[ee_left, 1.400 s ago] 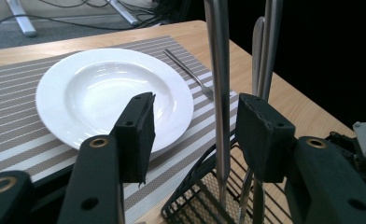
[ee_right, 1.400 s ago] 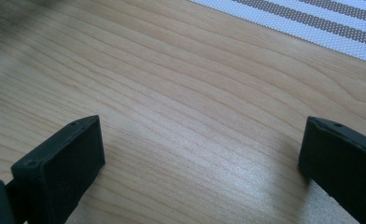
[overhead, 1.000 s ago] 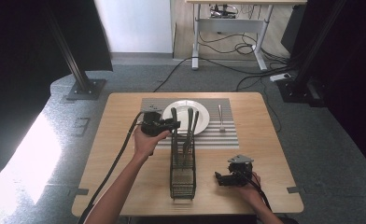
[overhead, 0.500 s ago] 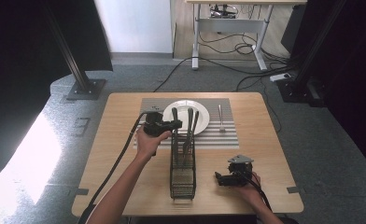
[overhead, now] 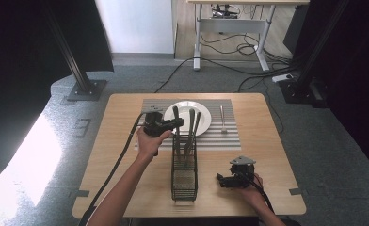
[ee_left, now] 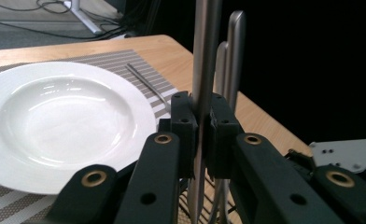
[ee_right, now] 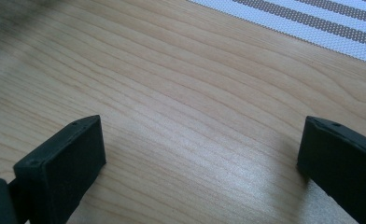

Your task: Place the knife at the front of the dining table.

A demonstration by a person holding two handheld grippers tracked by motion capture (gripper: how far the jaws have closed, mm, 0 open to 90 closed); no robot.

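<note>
Jaws of the left gripper are clamped on an upright metal utensil handle standing in the wire caddy, with the white plate just beyond. Right gripper rests well apart, jaws spread wide over bare table.

on the desk we see the rack in front of the plate, which sits on the mat; a utensil lies right of the plate.

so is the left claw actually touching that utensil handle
Touching: in the left gripper view the left claw has both jaws pressed against the utensil handle, with no gap either side.
</note>
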